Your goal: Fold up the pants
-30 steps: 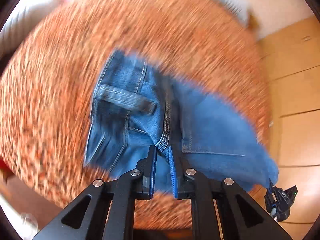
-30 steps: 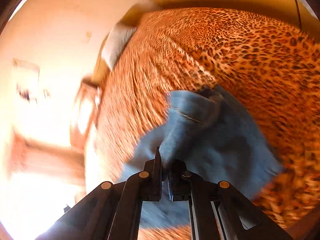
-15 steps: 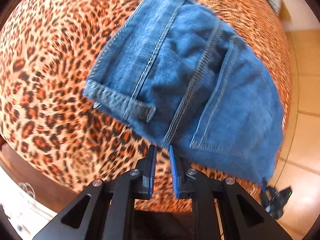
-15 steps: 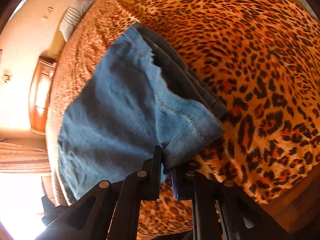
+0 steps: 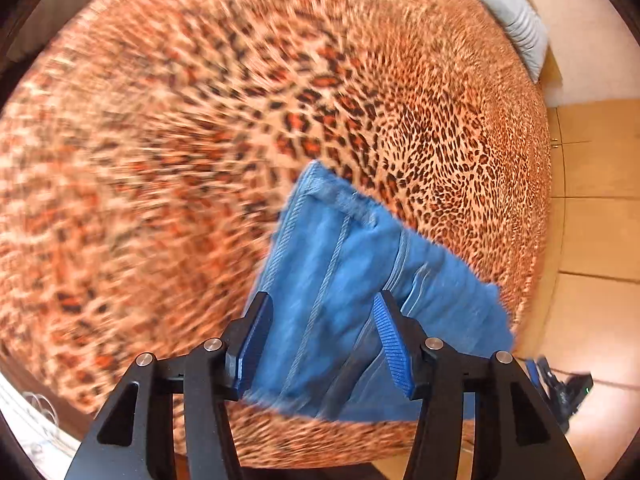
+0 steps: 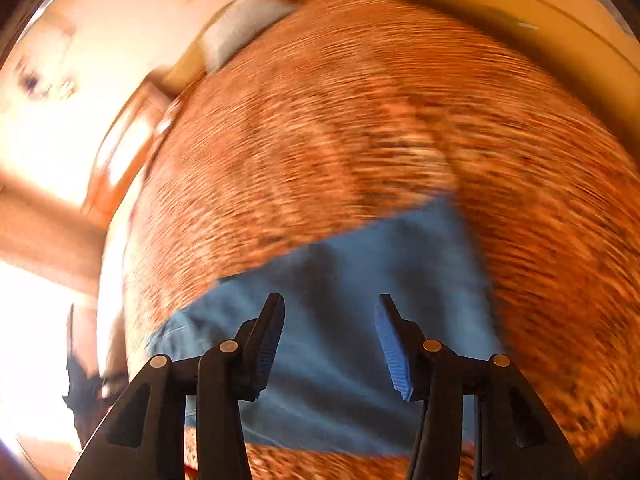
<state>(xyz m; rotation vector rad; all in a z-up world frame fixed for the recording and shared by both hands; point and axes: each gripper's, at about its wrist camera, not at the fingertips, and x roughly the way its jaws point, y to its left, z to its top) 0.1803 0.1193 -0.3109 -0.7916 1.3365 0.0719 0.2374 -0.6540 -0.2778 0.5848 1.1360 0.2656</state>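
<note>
Tongs first: left tongs [image 5: 320, 344] gaping wide, nothing between the fingers; right tongs [image 6: 330, 346] likewise spread and empty. Both hang over the pants [image 5: 360, 292], a compact folded blue denim bundle lying flat near the front edge of the bed [image 5: 200, 120], on its leopard-print cover. Fold looks about done from here. Denim reads as thick, fairly heavy, floppy but not slippery; stacked layers will shift if pinched shallow. Best hold is a deep bite on a seamed edge or hem corner, catching all layers, one tong per end. Farther back, pillow [image 5: 516, 24] at the head of the bed. Both views motion-blurred, fine detail unclear.
</note>
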